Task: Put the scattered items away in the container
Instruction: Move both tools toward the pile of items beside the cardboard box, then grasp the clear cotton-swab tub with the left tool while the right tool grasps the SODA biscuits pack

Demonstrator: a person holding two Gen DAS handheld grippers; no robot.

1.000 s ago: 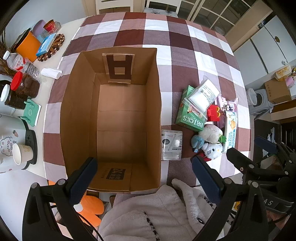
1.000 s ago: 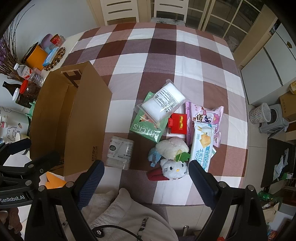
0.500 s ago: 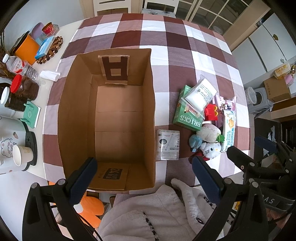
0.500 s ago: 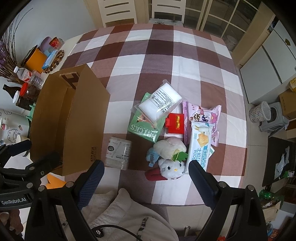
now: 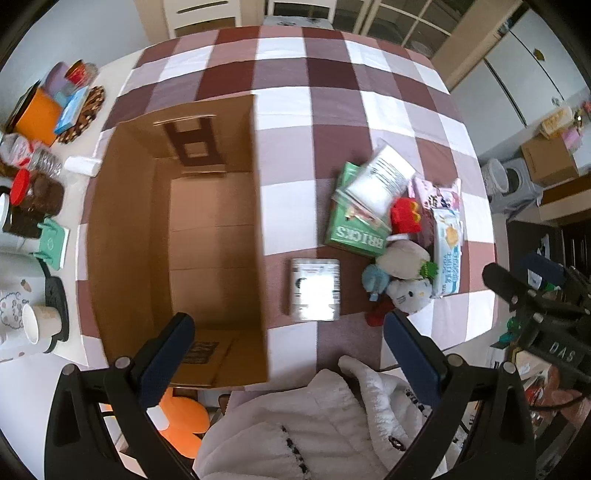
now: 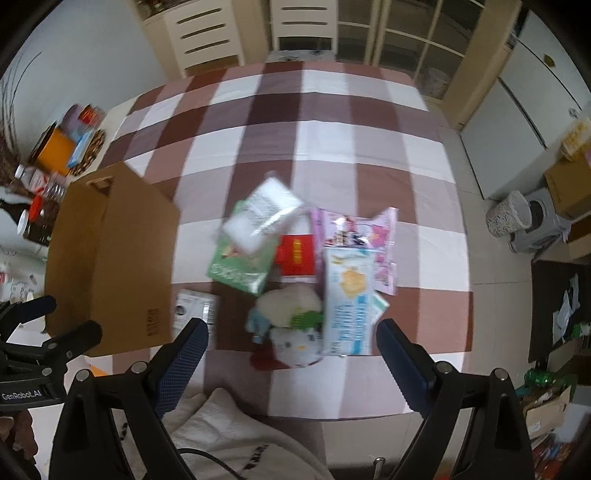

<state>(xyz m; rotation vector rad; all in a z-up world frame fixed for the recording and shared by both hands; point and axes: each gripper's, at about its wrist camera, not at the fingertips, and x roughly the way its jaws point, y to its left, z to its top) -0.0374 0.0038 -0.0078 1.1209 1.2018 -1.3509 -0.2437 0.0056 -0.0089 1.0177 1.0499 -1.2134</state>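
An open, empty cardboard box stands on the left of the checked tablecloth. To its right lie a clear wipes pack, a green BRICKS box, a white pouch, a red toy, plush toys, a blue biscuit pack and a pink packet. My left gripper hovers open above the table's near edge. My right gripper is open above the plush toys.
Jars, a bottle, cups, a kettle and an orange box crowd the table's left edge beside the cardboard box. A person's white fleece sleeve fills the near foreground. Chairs stand at the far end; cabinets and a bin are on the right.
Both grippers have moved: the left view has shifted right, so the box sits further left; the right view has tilted up and nearer the items. Nothing was picked up.
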